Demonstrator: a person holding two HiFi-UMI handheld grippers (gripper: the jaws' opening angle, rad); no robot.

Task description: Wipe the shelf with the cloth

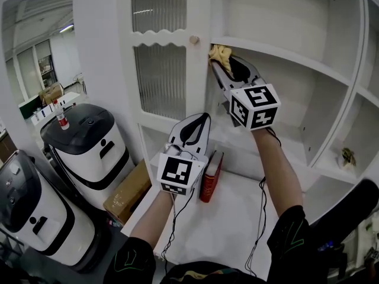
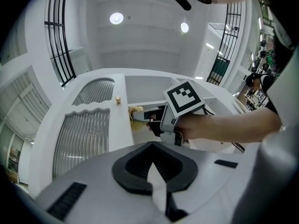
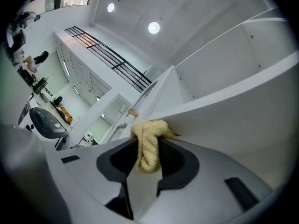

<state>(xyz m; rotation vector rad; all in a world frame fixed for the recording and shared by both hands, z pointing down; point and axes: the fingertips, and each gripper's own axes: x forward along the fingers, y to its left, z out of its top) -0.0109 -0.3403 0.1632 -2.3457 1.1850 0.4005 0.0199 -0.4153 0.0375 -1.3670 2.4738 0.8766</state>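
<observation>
Overall, we face a white cabinet (image 1: pixel 100 52) with its ribbed-glass door (image 1: pixel 159 76) at the left and open compartments at the right. The shelf (image 1: pixel 284 57) to be wiped runs across the upper opening.

The right gripper (image 1: pixel 222 63) is raised to the left end of that shelf, just beside the door frame. Its jaws are clamped on the cloth (image 1: pixel 220 53), a yellow bundle that bulges out past the tips. In the right gripper view the cloth (image 3: pixel 148 143) touches the shelf's front edge (image 3: pixel 233 101).

The left gripper (image 1: pixel 202 118) hangs lower, in front of the bottom compartment. Its jaws are together with nothing between them (it takes no part in the contact).

A red book (image 1: pixel 211 176) stands on the bottom surface, well apart from the cloth. A small knob (image 1: pixel 193 39) sits on the door frame near the cloth.

We judge the wiping step to be in hand, at the start of a stroke. The next move calls for a firm clamp, steady pressure on the surface, and a sweep rightward along the shelf.
</observation>
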